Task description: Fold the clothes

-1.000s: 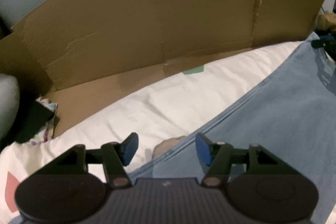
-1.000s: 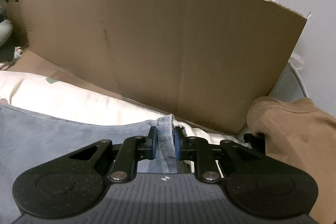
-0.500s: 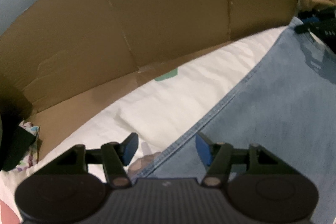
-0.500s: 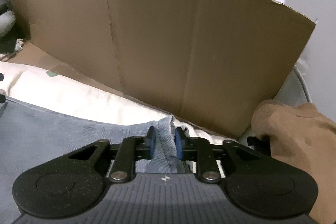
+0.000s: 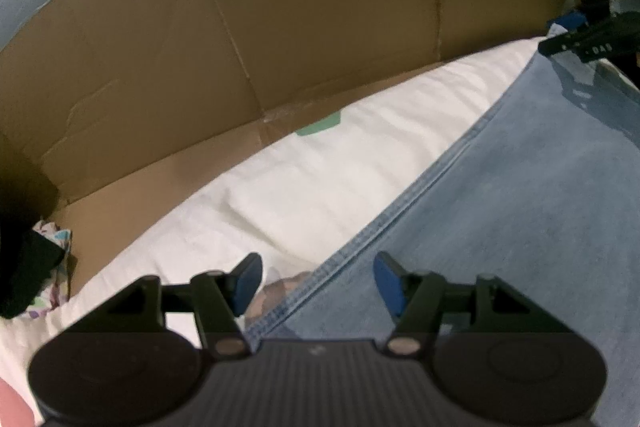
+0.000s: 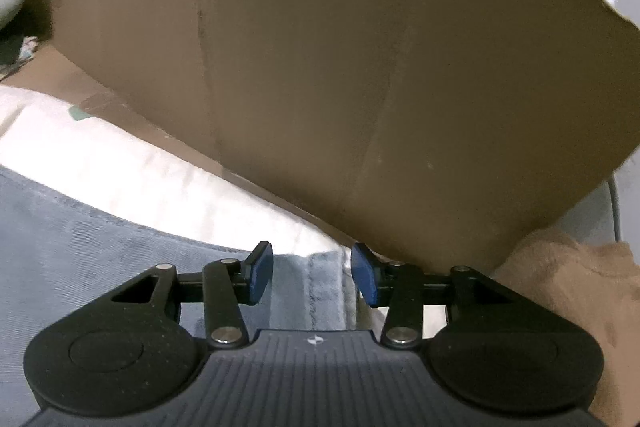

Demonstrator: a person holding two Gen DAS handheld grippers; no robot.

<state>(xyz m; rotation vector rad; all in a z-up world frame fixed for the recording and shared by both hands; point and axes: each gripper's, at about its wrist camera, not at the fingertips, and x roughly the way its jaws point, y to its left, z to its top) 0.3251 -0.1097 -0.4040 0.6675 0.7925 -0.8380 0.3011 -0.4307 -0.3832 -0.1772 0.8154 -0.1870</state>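
A light-blue denim garment (image 5: 520, 219) lies spread on white bedding (image 5: 320, 179). Its stitched edge (image 5: 384, 223) runs diagonally toward my left gripper (image 5: 318, 283), which hangs open just above that edge with nothing pressed between the pads. In the right wrist view, a seamed corner of the denim (image 6: 320, 283) lies between the blue pads of my right gripper (image 6: 312, 277). Its jaws are opening and the pads stand clear of the cloth. The right gripper (image 5: 588, 39) also shows far off at the garment's other end in the left wrist view.
A tall cardboard wall (image 5: 280, 27) stands behind the bedding, seen close up as cardboard (image 6: 360, 67) ahead of the right gripper. A brown garment (image 6: 560, 291) is heaped at the right. Dark and patterned cloth (image 5: 36, 267) sits at the far left.
The right gripper was shut on the denim corner and has opened, letting the corner drop flat. The left gripper stayed open and shifted slightly down along the denim edge.
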